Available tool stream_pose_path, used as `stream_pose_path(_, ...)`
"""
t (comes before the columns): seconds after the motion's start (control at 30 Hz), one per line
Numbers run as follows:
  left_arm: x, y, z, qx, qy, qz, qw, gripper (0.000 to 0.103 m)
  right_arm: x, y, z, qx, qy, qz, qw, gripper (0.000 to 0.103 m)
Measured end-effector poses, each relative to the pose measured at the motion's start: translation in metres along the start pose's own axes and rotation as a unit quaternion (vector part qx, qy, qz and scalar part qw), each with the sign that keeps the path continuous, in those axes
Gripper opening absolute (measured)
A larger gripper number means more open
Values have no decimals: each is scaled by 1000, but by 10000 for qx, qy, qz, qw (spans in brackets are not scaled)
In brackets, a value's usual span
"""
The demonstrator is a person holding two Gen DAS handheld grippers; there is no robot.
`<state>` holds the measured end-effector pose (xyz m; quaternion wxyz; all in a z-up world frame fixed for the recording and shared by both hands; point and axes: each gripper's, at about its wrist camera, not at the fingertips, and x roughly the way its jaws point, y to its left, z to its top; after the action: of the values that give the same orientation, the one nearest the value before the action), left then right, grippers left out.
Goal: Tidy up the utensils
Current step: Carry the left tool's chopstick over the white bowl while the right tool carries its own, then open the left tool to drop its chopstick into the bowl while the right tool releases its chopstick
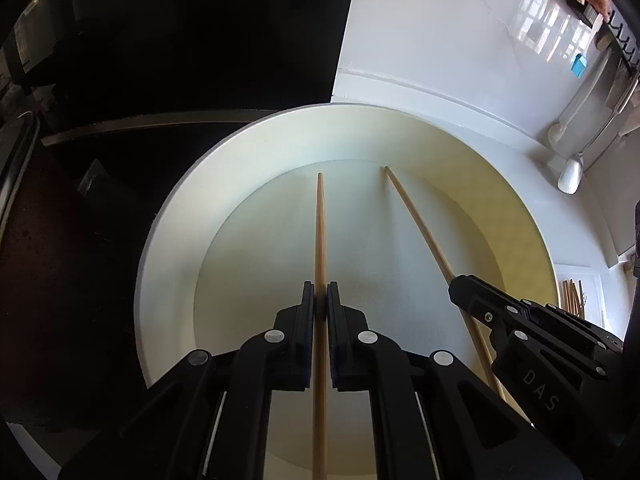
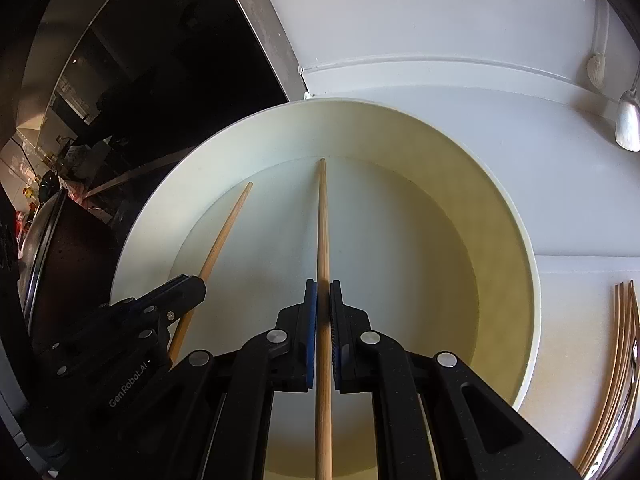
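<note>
Now left tool (image 1: 320, 296) clenched on a chopstick (image 1: 321, 220), right tool (image 2: 323, 294) on another (image 2: 322, 216); both over cream tub (image 1: 176, 216)

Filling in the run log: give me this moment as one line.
left gripper: shut on chopstick | right gripper: shut on second chopstick | both tips inside white container | spare chopsticks on counter

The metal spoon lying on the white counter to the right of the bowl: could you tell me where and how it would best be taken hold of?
Take the metal spoon by its thin handle, not its rounded bowl, which would slip. It lies flat, handle pointing away, so come from above with the fingers across the handle. Both claws are now shut on chopsticks over the white bowl, so one must be freed first.
</note>
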<state>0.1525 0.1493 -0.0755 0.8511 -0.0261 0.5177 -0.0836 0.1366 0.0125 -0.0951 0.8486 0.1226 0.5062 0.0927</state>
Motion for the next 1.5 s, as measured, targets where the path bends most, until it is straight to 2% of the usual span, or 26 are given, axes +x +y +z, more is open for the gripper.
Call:
stream_pose_path(0.23, 14, 3, 7, -41, 204, 45, 9998, 7, 13, -4, 5, 178, 345, 71, 9992, 6)
stream_pose_path(0.63, 33, 9, 4, -155, 444, 23, 9989, 11, 27, -6, 0, 127, 644, -71, 9978, 6)
stream_pose_path(0.73, 34, 8, 4, -102, 420, 46, 9991, 20, 27, -4, 0, 75, 636, -131, 9979, 6)
stream_pose_path(0.77, 34, 8, 4, -102, 422, 50, 9990, 28, 27, -2, 0, 46, 631, -147, 9979, 7)
stream_pose_path(0.8, 34, 9, 5, -116, 429, 68, 9990, 38, 26, -2, 1, 24, 634, -163, 9979, 9)
stream_pose_path(0.83, 33, 10, 4, -166, 439, 74, 9989, 44, 25, -2, 1, 6, 627, -189, 9979, 12)
stream_pose_path(0.87, 31, 12, 4, -228, 421, 20, 9989, 49, 24, -2, 1, 2, 606, -213, 9979, 20)
stream_pose_path(0.9, 28, 12, 4, -251, 396, 4, 9989, 49, 21, -3, 1, 1, 568, -231, 9981, 23)
stream_pose_path(1.0, 18, 12, 3, -119, 294, 105, 9994, 52, 9, -6, 2, -60, 351, -253, 9990, 24)
stream_pose_path(1.07, 11, 10, 2, -54, 207, 208, 9996, 60, -1, -9, 4, -86, 216, -278, 9993, 25)
stream_pose_path(1.17, 0, 9, 1, 3, 60, 263, 9996, 62, -17, -14, 4, -82, 10, -320, 9995, 30)
stream_pose_path(1.3, -13, 13, -2, 31, -42, 264, 9996, 76, -32, -20, -3, -88, -158, -348, 9992, 37)
stream_pose_path(1.5, -30, 9, -8, 102, -103, 292, 9995, 86, -54, -15, -15, -167, -353, -416, 9984, 45)
